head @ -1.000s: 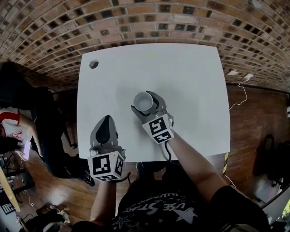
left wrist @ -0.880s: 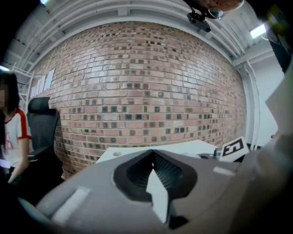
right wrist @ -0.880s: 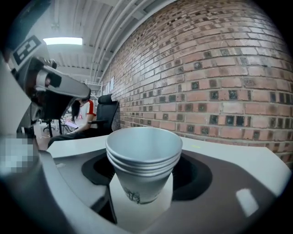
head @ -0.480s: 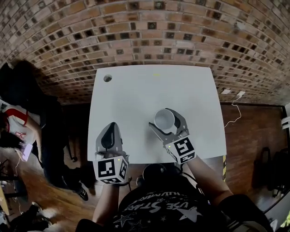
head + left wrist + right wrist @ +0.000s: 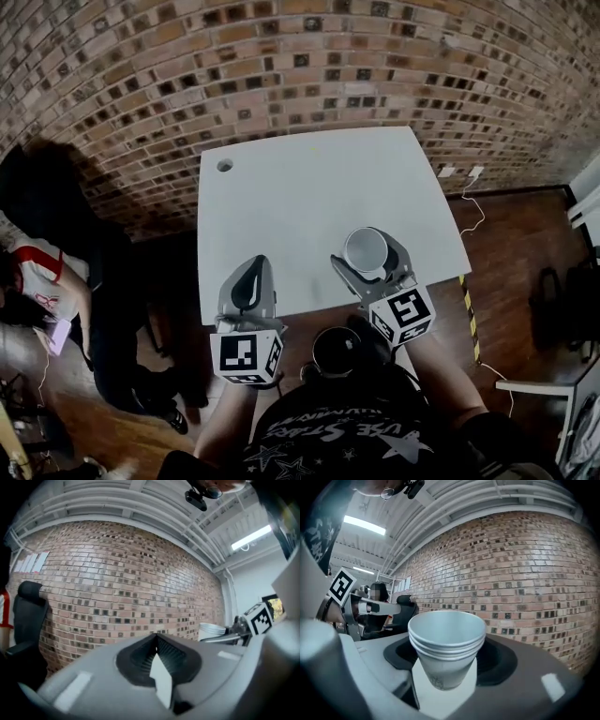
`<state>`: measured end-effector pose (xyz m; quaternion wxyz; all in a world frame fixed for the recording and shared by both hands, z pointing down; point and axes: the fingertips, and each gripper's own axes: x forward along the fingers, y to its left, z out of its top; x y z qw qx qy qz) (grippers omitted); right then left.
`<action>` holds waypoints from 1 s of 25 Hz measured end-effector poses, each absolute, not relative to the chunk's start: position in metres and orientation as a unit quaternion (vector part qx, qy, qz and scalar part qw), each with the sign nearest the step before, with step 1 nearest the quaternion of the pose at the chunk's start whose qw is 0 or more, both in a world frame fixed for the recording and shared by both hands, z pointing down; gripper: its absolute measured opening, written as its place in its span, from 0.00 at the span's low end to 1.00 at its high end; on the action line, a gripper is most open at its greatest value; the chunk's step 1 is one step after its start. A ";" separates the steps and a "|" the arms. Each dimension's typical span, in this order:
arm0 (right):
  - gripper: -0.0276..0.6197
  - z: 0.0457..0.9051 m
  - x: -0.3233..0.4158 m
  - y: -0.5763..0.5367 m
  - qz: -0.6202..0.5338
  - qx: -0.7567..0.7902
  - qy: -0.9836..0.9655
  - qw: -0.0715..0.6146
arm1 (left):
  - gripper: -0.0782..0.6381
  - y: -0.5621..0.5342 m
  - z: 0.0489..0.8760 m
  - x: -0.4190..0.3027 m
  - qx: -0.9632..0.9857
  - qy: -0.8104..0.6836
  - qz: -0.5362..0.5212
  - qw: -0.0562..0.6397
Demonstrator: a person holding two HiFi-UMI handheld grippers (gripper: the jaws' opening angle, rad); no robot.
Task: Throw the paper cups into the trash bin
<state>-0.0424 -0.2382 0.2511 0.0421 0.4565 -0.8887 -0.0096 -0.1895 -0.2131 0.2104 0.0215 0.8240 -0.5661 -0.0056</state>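
Left gripper (image 5: 251, 274): jaws pressed together with nothing between them, at the white table's (image 5: 309, 178) near edge.
Right gripper (image 5: 367, 251): clamped on the cups.
Paper cups (image 5: 446, 644): nested stack, upright between the right jaws, above the table's near-right part.

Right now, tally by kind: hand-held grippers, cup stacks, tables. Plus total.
Hand-held grippers: 2, the left hand-held gripper shut and empty, the right hand-held gripper closed on the cups
Paper cup stack: 1, three nested rims showing
White table: 1
Total: 4
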 end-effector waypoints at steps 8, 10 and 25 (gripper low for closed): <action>0.58 0.243 -0.038 -0.189 0.012 0.483 -0.874 0.041 | 0.12 -0.177 0.211 -0.195 0.828 -0.561 -0.016 0.023; 0.58 0.246 -0.037 -0.184 0.024 0.483 -0.874 0.043 | 0.12 -0.170 0.210 -0.201 0.819 -0.573 -0.029 0.023; 0.58 0.270 0.017 -0.125 0.033 0.465 -0.883 0.044 | 0.12 -0.126 0.233 -0.169 0.792 -0.609 0.014 0.029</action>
